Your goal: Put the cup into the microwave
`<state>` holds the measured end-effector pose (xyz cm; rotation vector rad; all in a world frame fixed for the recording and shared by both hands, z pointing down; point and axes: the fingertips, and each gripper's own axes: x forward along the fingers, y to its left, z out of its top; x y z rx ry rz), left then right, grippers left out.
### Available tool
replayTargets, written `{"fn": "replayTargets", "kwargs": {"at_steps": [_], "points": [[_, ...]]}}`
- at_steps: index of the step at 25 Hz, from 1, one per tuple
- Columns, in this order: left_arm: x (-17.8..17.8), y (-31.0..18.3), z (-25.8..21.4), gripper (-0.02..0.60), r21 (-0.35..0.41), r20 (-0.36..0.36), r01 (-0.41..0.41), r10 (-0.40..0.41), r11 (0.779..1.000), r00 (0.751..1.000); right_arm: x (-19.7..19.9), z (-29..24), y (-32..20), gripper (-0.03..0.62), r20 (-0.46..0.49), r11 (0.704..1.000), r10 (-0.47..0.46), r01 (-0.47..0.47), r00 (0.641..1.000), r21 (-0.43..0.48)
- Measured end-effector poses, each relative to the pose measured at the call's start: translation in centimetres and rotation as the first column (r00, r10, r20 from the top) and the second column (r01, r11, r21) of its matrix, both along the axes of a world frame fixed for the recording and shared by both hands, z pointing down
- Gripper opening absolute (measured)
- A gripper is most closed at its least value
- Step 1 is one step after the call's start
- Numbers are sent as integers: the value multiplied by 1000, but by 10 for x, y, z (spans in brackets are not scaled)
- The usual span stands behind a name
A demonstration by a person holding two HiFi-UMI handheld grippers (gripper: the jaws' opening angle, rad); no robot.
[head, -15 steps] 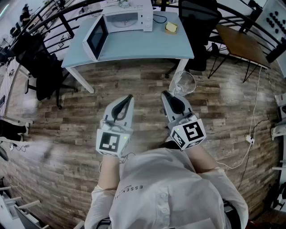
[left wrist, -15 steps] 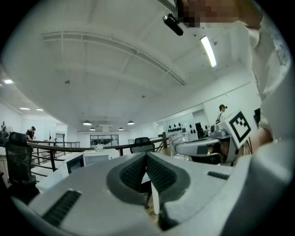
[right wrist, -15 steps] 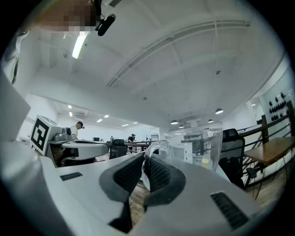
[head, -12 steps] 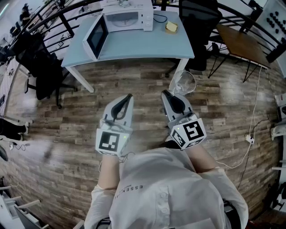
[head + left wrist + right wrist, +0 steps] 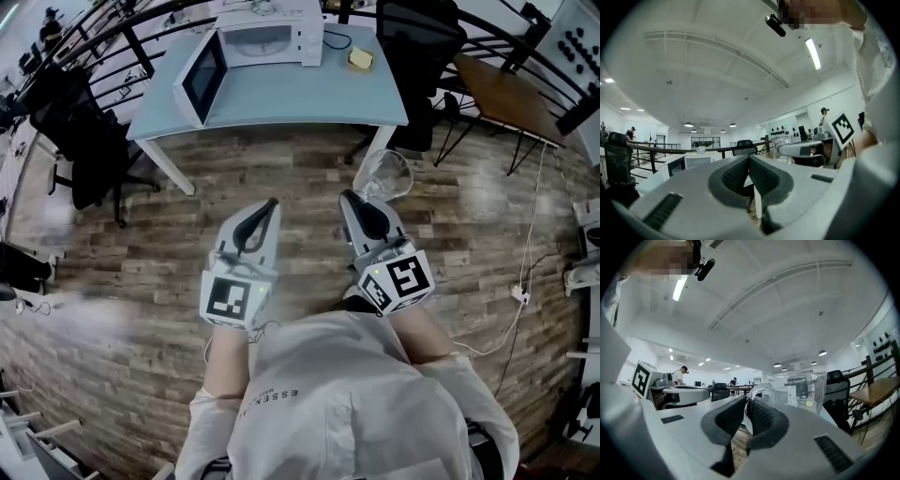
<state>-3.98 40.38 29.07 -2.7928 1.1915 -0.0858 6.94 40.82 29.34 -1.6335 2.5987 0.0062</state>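
My right gripper [image 5: 349, 197] is clamped on the handle of the clear cup [image 5: 382, 174], held above the floor in front of the table [image 5: 309, 98]. My left gripper [image 5: 272, 202], jaws together and empty, is alongside. On the table's far side, the microwave [image 5: 267, 37] has its door [image 5: 202, 80] open.

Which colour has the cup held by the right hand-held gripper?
No colour: the cup is clear glass. The right gripper view shows it best.
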Motion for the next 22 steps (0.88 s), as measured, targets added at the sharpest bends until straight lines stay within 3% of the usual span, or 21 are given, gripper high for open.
{"fn": "replayTargets", "kwargs": {"at_steps": [10, 22], "points": [[2, -38, 20, 2, -33, 18, 54, -53, 998, 998, 9, 16, -48, 31, 15, 999, -36, 36, 999, -29], [30, -196, 27, 2, -56, 37, 191, -189, 980, 981, 41, 17, -219, 31, 21, 986, -163, 164, 986, -25]]}}
